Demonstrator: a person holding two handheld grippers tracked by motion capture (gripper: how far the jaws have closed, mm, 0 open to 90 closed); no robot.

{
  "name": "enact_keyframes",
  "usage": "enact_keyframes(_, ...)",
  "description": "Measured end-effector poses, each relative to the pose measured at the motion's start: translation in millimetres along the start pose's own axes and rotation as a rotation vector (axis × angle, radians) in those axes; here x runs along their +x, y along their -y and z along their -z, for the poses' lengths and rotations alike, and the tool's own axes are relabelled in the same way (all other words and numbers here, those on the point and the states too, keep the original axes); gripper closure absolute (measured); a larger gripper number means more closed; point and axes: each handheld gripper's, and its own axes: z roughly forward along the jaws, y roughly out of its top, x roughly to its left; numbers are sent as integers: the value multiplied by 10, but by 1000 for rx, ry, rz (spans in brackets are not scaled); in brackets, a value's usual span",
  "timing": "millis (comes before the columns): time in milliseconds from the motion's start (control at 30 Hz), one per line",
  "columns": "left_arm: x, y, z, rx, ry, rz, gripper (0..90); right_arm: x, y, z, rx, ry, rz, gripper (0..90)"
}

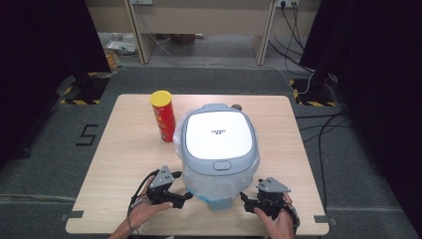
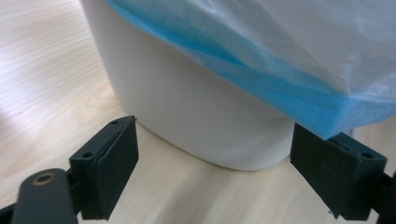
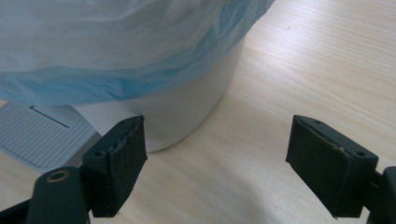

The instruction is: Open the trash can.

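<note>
Light wooden table (image 1: 124, 164): white lidded pedal bin with blue-white plastic liner (image 1: 217, 144) central; left gripper (image 1: 185, 198) and right gripper (image 1: 245, 200) flanking its near base, jaws apart.

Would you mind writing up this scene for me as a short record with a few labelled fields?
Setting: light wooden table, seen from above.
Main object: white pedal bin with grey-rimmed lid shut, standing upright mid-table.
Liner: pale blue bin bag hanging down outside the bin's body.
Pedal: ribbed grey foot pedal at the bin's base.
Other object: red crisp tube with yellow lid, upright, just left of the bin.
Left hand-held gripper: open, near the bin's base, holding nothing.
Right hand-held gripper: open, near the bin's base, holding nothing.
</note>
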Motion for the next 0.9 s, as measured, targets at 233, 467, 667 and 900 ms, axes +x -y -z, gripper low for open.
enact_keyframes(233,189,-47,-94,-23,1,40,182,-47,-87,-159,-25,32,-38,184)
enact_keyframes(467,273,-86,-140,-24,-13,47,183,-89,-156,-270,-39,53,-56,183)
enact_keyframes(667,344,-129,-193,-26,-30,51,183,-131,-205,-348,-48,64,-60,183)
enact_keyframes(900,394,-160,-241,-26,-31,64,181,-216,-250,-435,-57,58,-85,180)
